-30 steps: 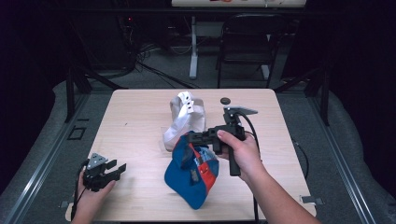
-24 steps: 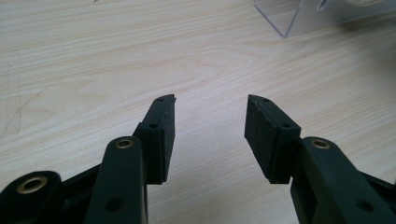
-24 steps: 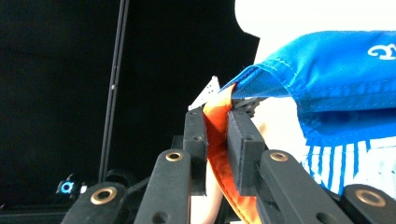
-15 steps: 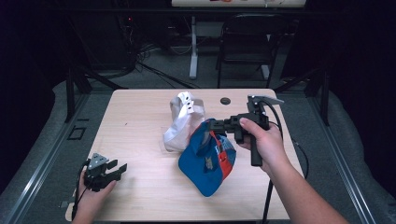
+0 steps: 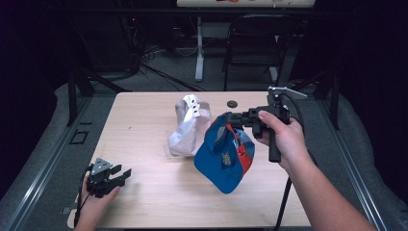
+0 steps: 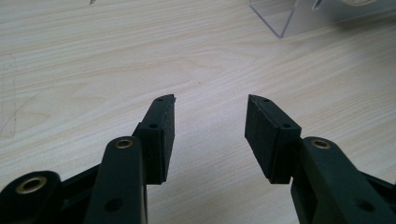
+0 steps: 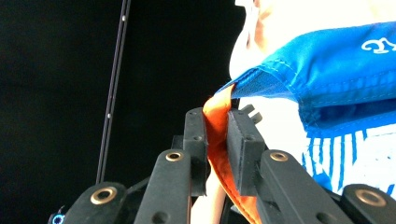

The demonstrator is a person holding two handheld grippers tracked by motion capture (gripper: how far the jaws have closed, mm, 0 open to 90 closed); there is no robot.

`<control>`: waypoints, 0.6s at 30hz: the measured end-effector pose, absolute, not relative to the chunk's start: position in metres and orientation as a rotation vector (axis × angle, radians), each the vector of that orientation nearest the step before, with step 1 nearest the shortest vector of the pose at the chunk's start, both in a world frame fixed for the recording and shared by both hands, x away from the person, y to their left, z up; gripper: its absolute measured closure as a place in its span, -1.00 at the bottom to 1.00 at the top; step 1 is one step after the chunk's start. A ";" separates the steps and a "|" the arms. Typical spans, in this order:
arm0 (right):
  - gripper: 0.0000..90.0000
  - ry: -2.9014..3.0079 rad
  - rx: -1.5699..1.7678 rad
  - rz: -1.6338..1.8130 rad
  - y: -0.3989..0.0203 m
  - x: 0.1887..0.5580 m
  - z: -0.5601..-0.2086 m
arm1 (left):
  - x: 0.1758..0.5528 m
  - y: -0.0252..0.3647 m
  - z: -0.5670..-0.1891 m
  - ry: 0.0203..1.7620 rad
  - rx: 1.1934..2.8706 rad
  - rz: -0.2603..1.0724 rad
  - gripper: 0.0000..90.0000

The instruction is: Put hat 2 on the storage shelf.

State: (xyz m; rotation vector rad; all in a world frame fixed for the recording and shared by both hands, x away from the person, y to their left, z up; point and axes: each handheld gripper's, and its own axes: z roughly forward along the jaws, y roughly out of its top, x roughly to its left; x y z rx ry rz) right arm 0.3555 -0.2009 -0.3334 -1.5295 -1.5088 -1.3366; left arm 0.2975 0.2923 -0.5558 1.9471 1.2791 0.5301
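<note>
My right gripper [image 5: 229, 117] holds the blue fabric cap with orange-red panels [image 5: 225, 156] above the pale wooden table [image 5: 144, 120], jaws clamped on its orange edge [image 7: 218, 140]. The cap hangs just beside a white cap [image 5: 189, 126] on a clear stand [image 6: 285, 16]. My left gripper [image 6: 210, 135] rests at the table's near-left corner, jaws apart.

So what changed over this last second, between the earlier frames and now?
The right gripper, shut on the blue cap, lifted it from the near middle of the table and carried it away from the person and to their right; the cap now hangs beside the white cap. The left gripper stayed open at the near left corner, and the white cap stayed put.
</note>
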 end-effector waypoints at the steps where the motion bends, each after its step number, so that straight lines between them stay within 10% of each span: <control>1: 0.75 -1.507 -1.537 -1.341 -0.203 0.356 -0.332 | 0.298 0.292 -0.556 1.278 1.943 0.534 0.17; 18: 0.75 -1.463 -1.634 -1.427 -0.233 0.363 -0.307 | 0.297 0.291 -0.556 1.272 1.941 0.538 0.17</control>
